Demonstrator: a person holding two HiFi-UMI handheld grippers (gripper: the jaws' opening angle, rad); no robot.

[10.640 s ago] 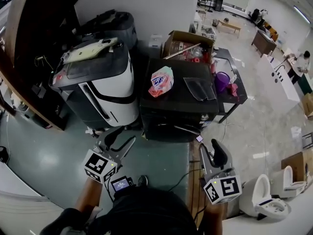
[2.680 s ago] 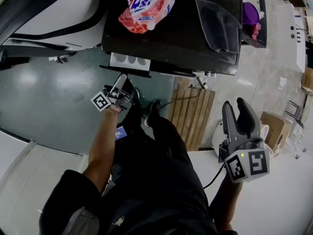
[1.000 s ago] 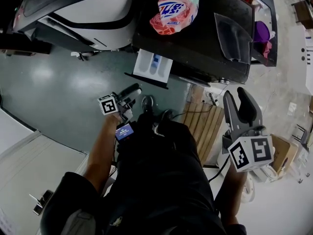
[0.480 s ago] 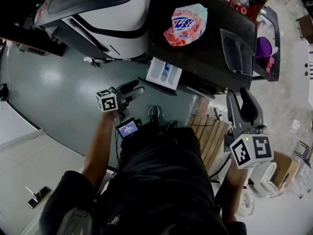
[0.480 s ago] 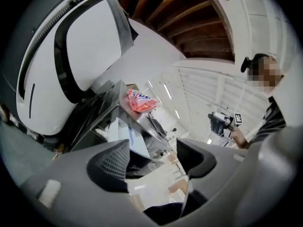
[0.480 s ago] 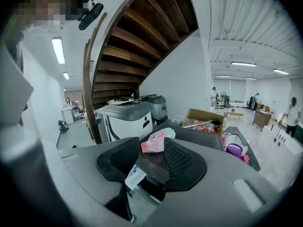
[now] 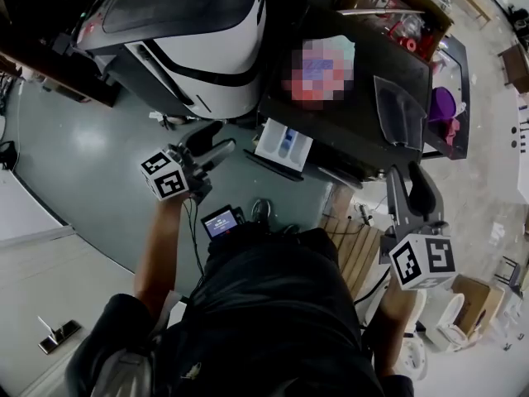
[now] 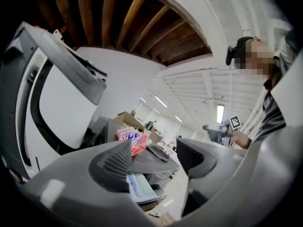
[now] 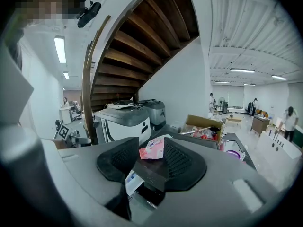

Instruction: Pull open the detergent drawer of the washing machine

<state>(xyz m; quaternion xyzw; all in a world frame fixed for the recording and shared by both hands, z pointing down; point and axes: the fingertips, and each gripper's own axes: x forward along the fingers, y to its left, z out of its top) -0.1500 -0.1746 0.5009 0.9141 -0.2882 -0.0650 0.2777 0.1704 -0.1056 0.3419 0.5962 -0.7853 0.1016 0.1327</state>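
Your detergent drawer (image 7: 283,145) is out: it sticks forward from the top left corner of the dark washing machine (image 7: 351,126), and from the head view you look straight into its white compartments with a blue insert showing. So the pull looks done, as far as these views can tell. Your left gripper (image 7: 216,141) hangs just to the left of the drawer, clear of it, held roughly level. Its jaws are spread with nothing between them, and through the gap you can see only the drawer and the machine's top. That reads as a gripper with no load on it, not one mid-pull. Your right gripper (image 7: 407,177) sits off the machine's right front corner, above the wooden pallet (image 7: 357,251). Its jaws are also parted and empty, so it looks parked out of the way while the left side does this job. The pink detergent pouch (image 9: 152,150) lies on the machine's lid, handy to the open drawer, with a clear tray (image 7: 401,110) beside it. If anything is left, it's checking that the drawer is fully out, and I can't judge its end stop from here.
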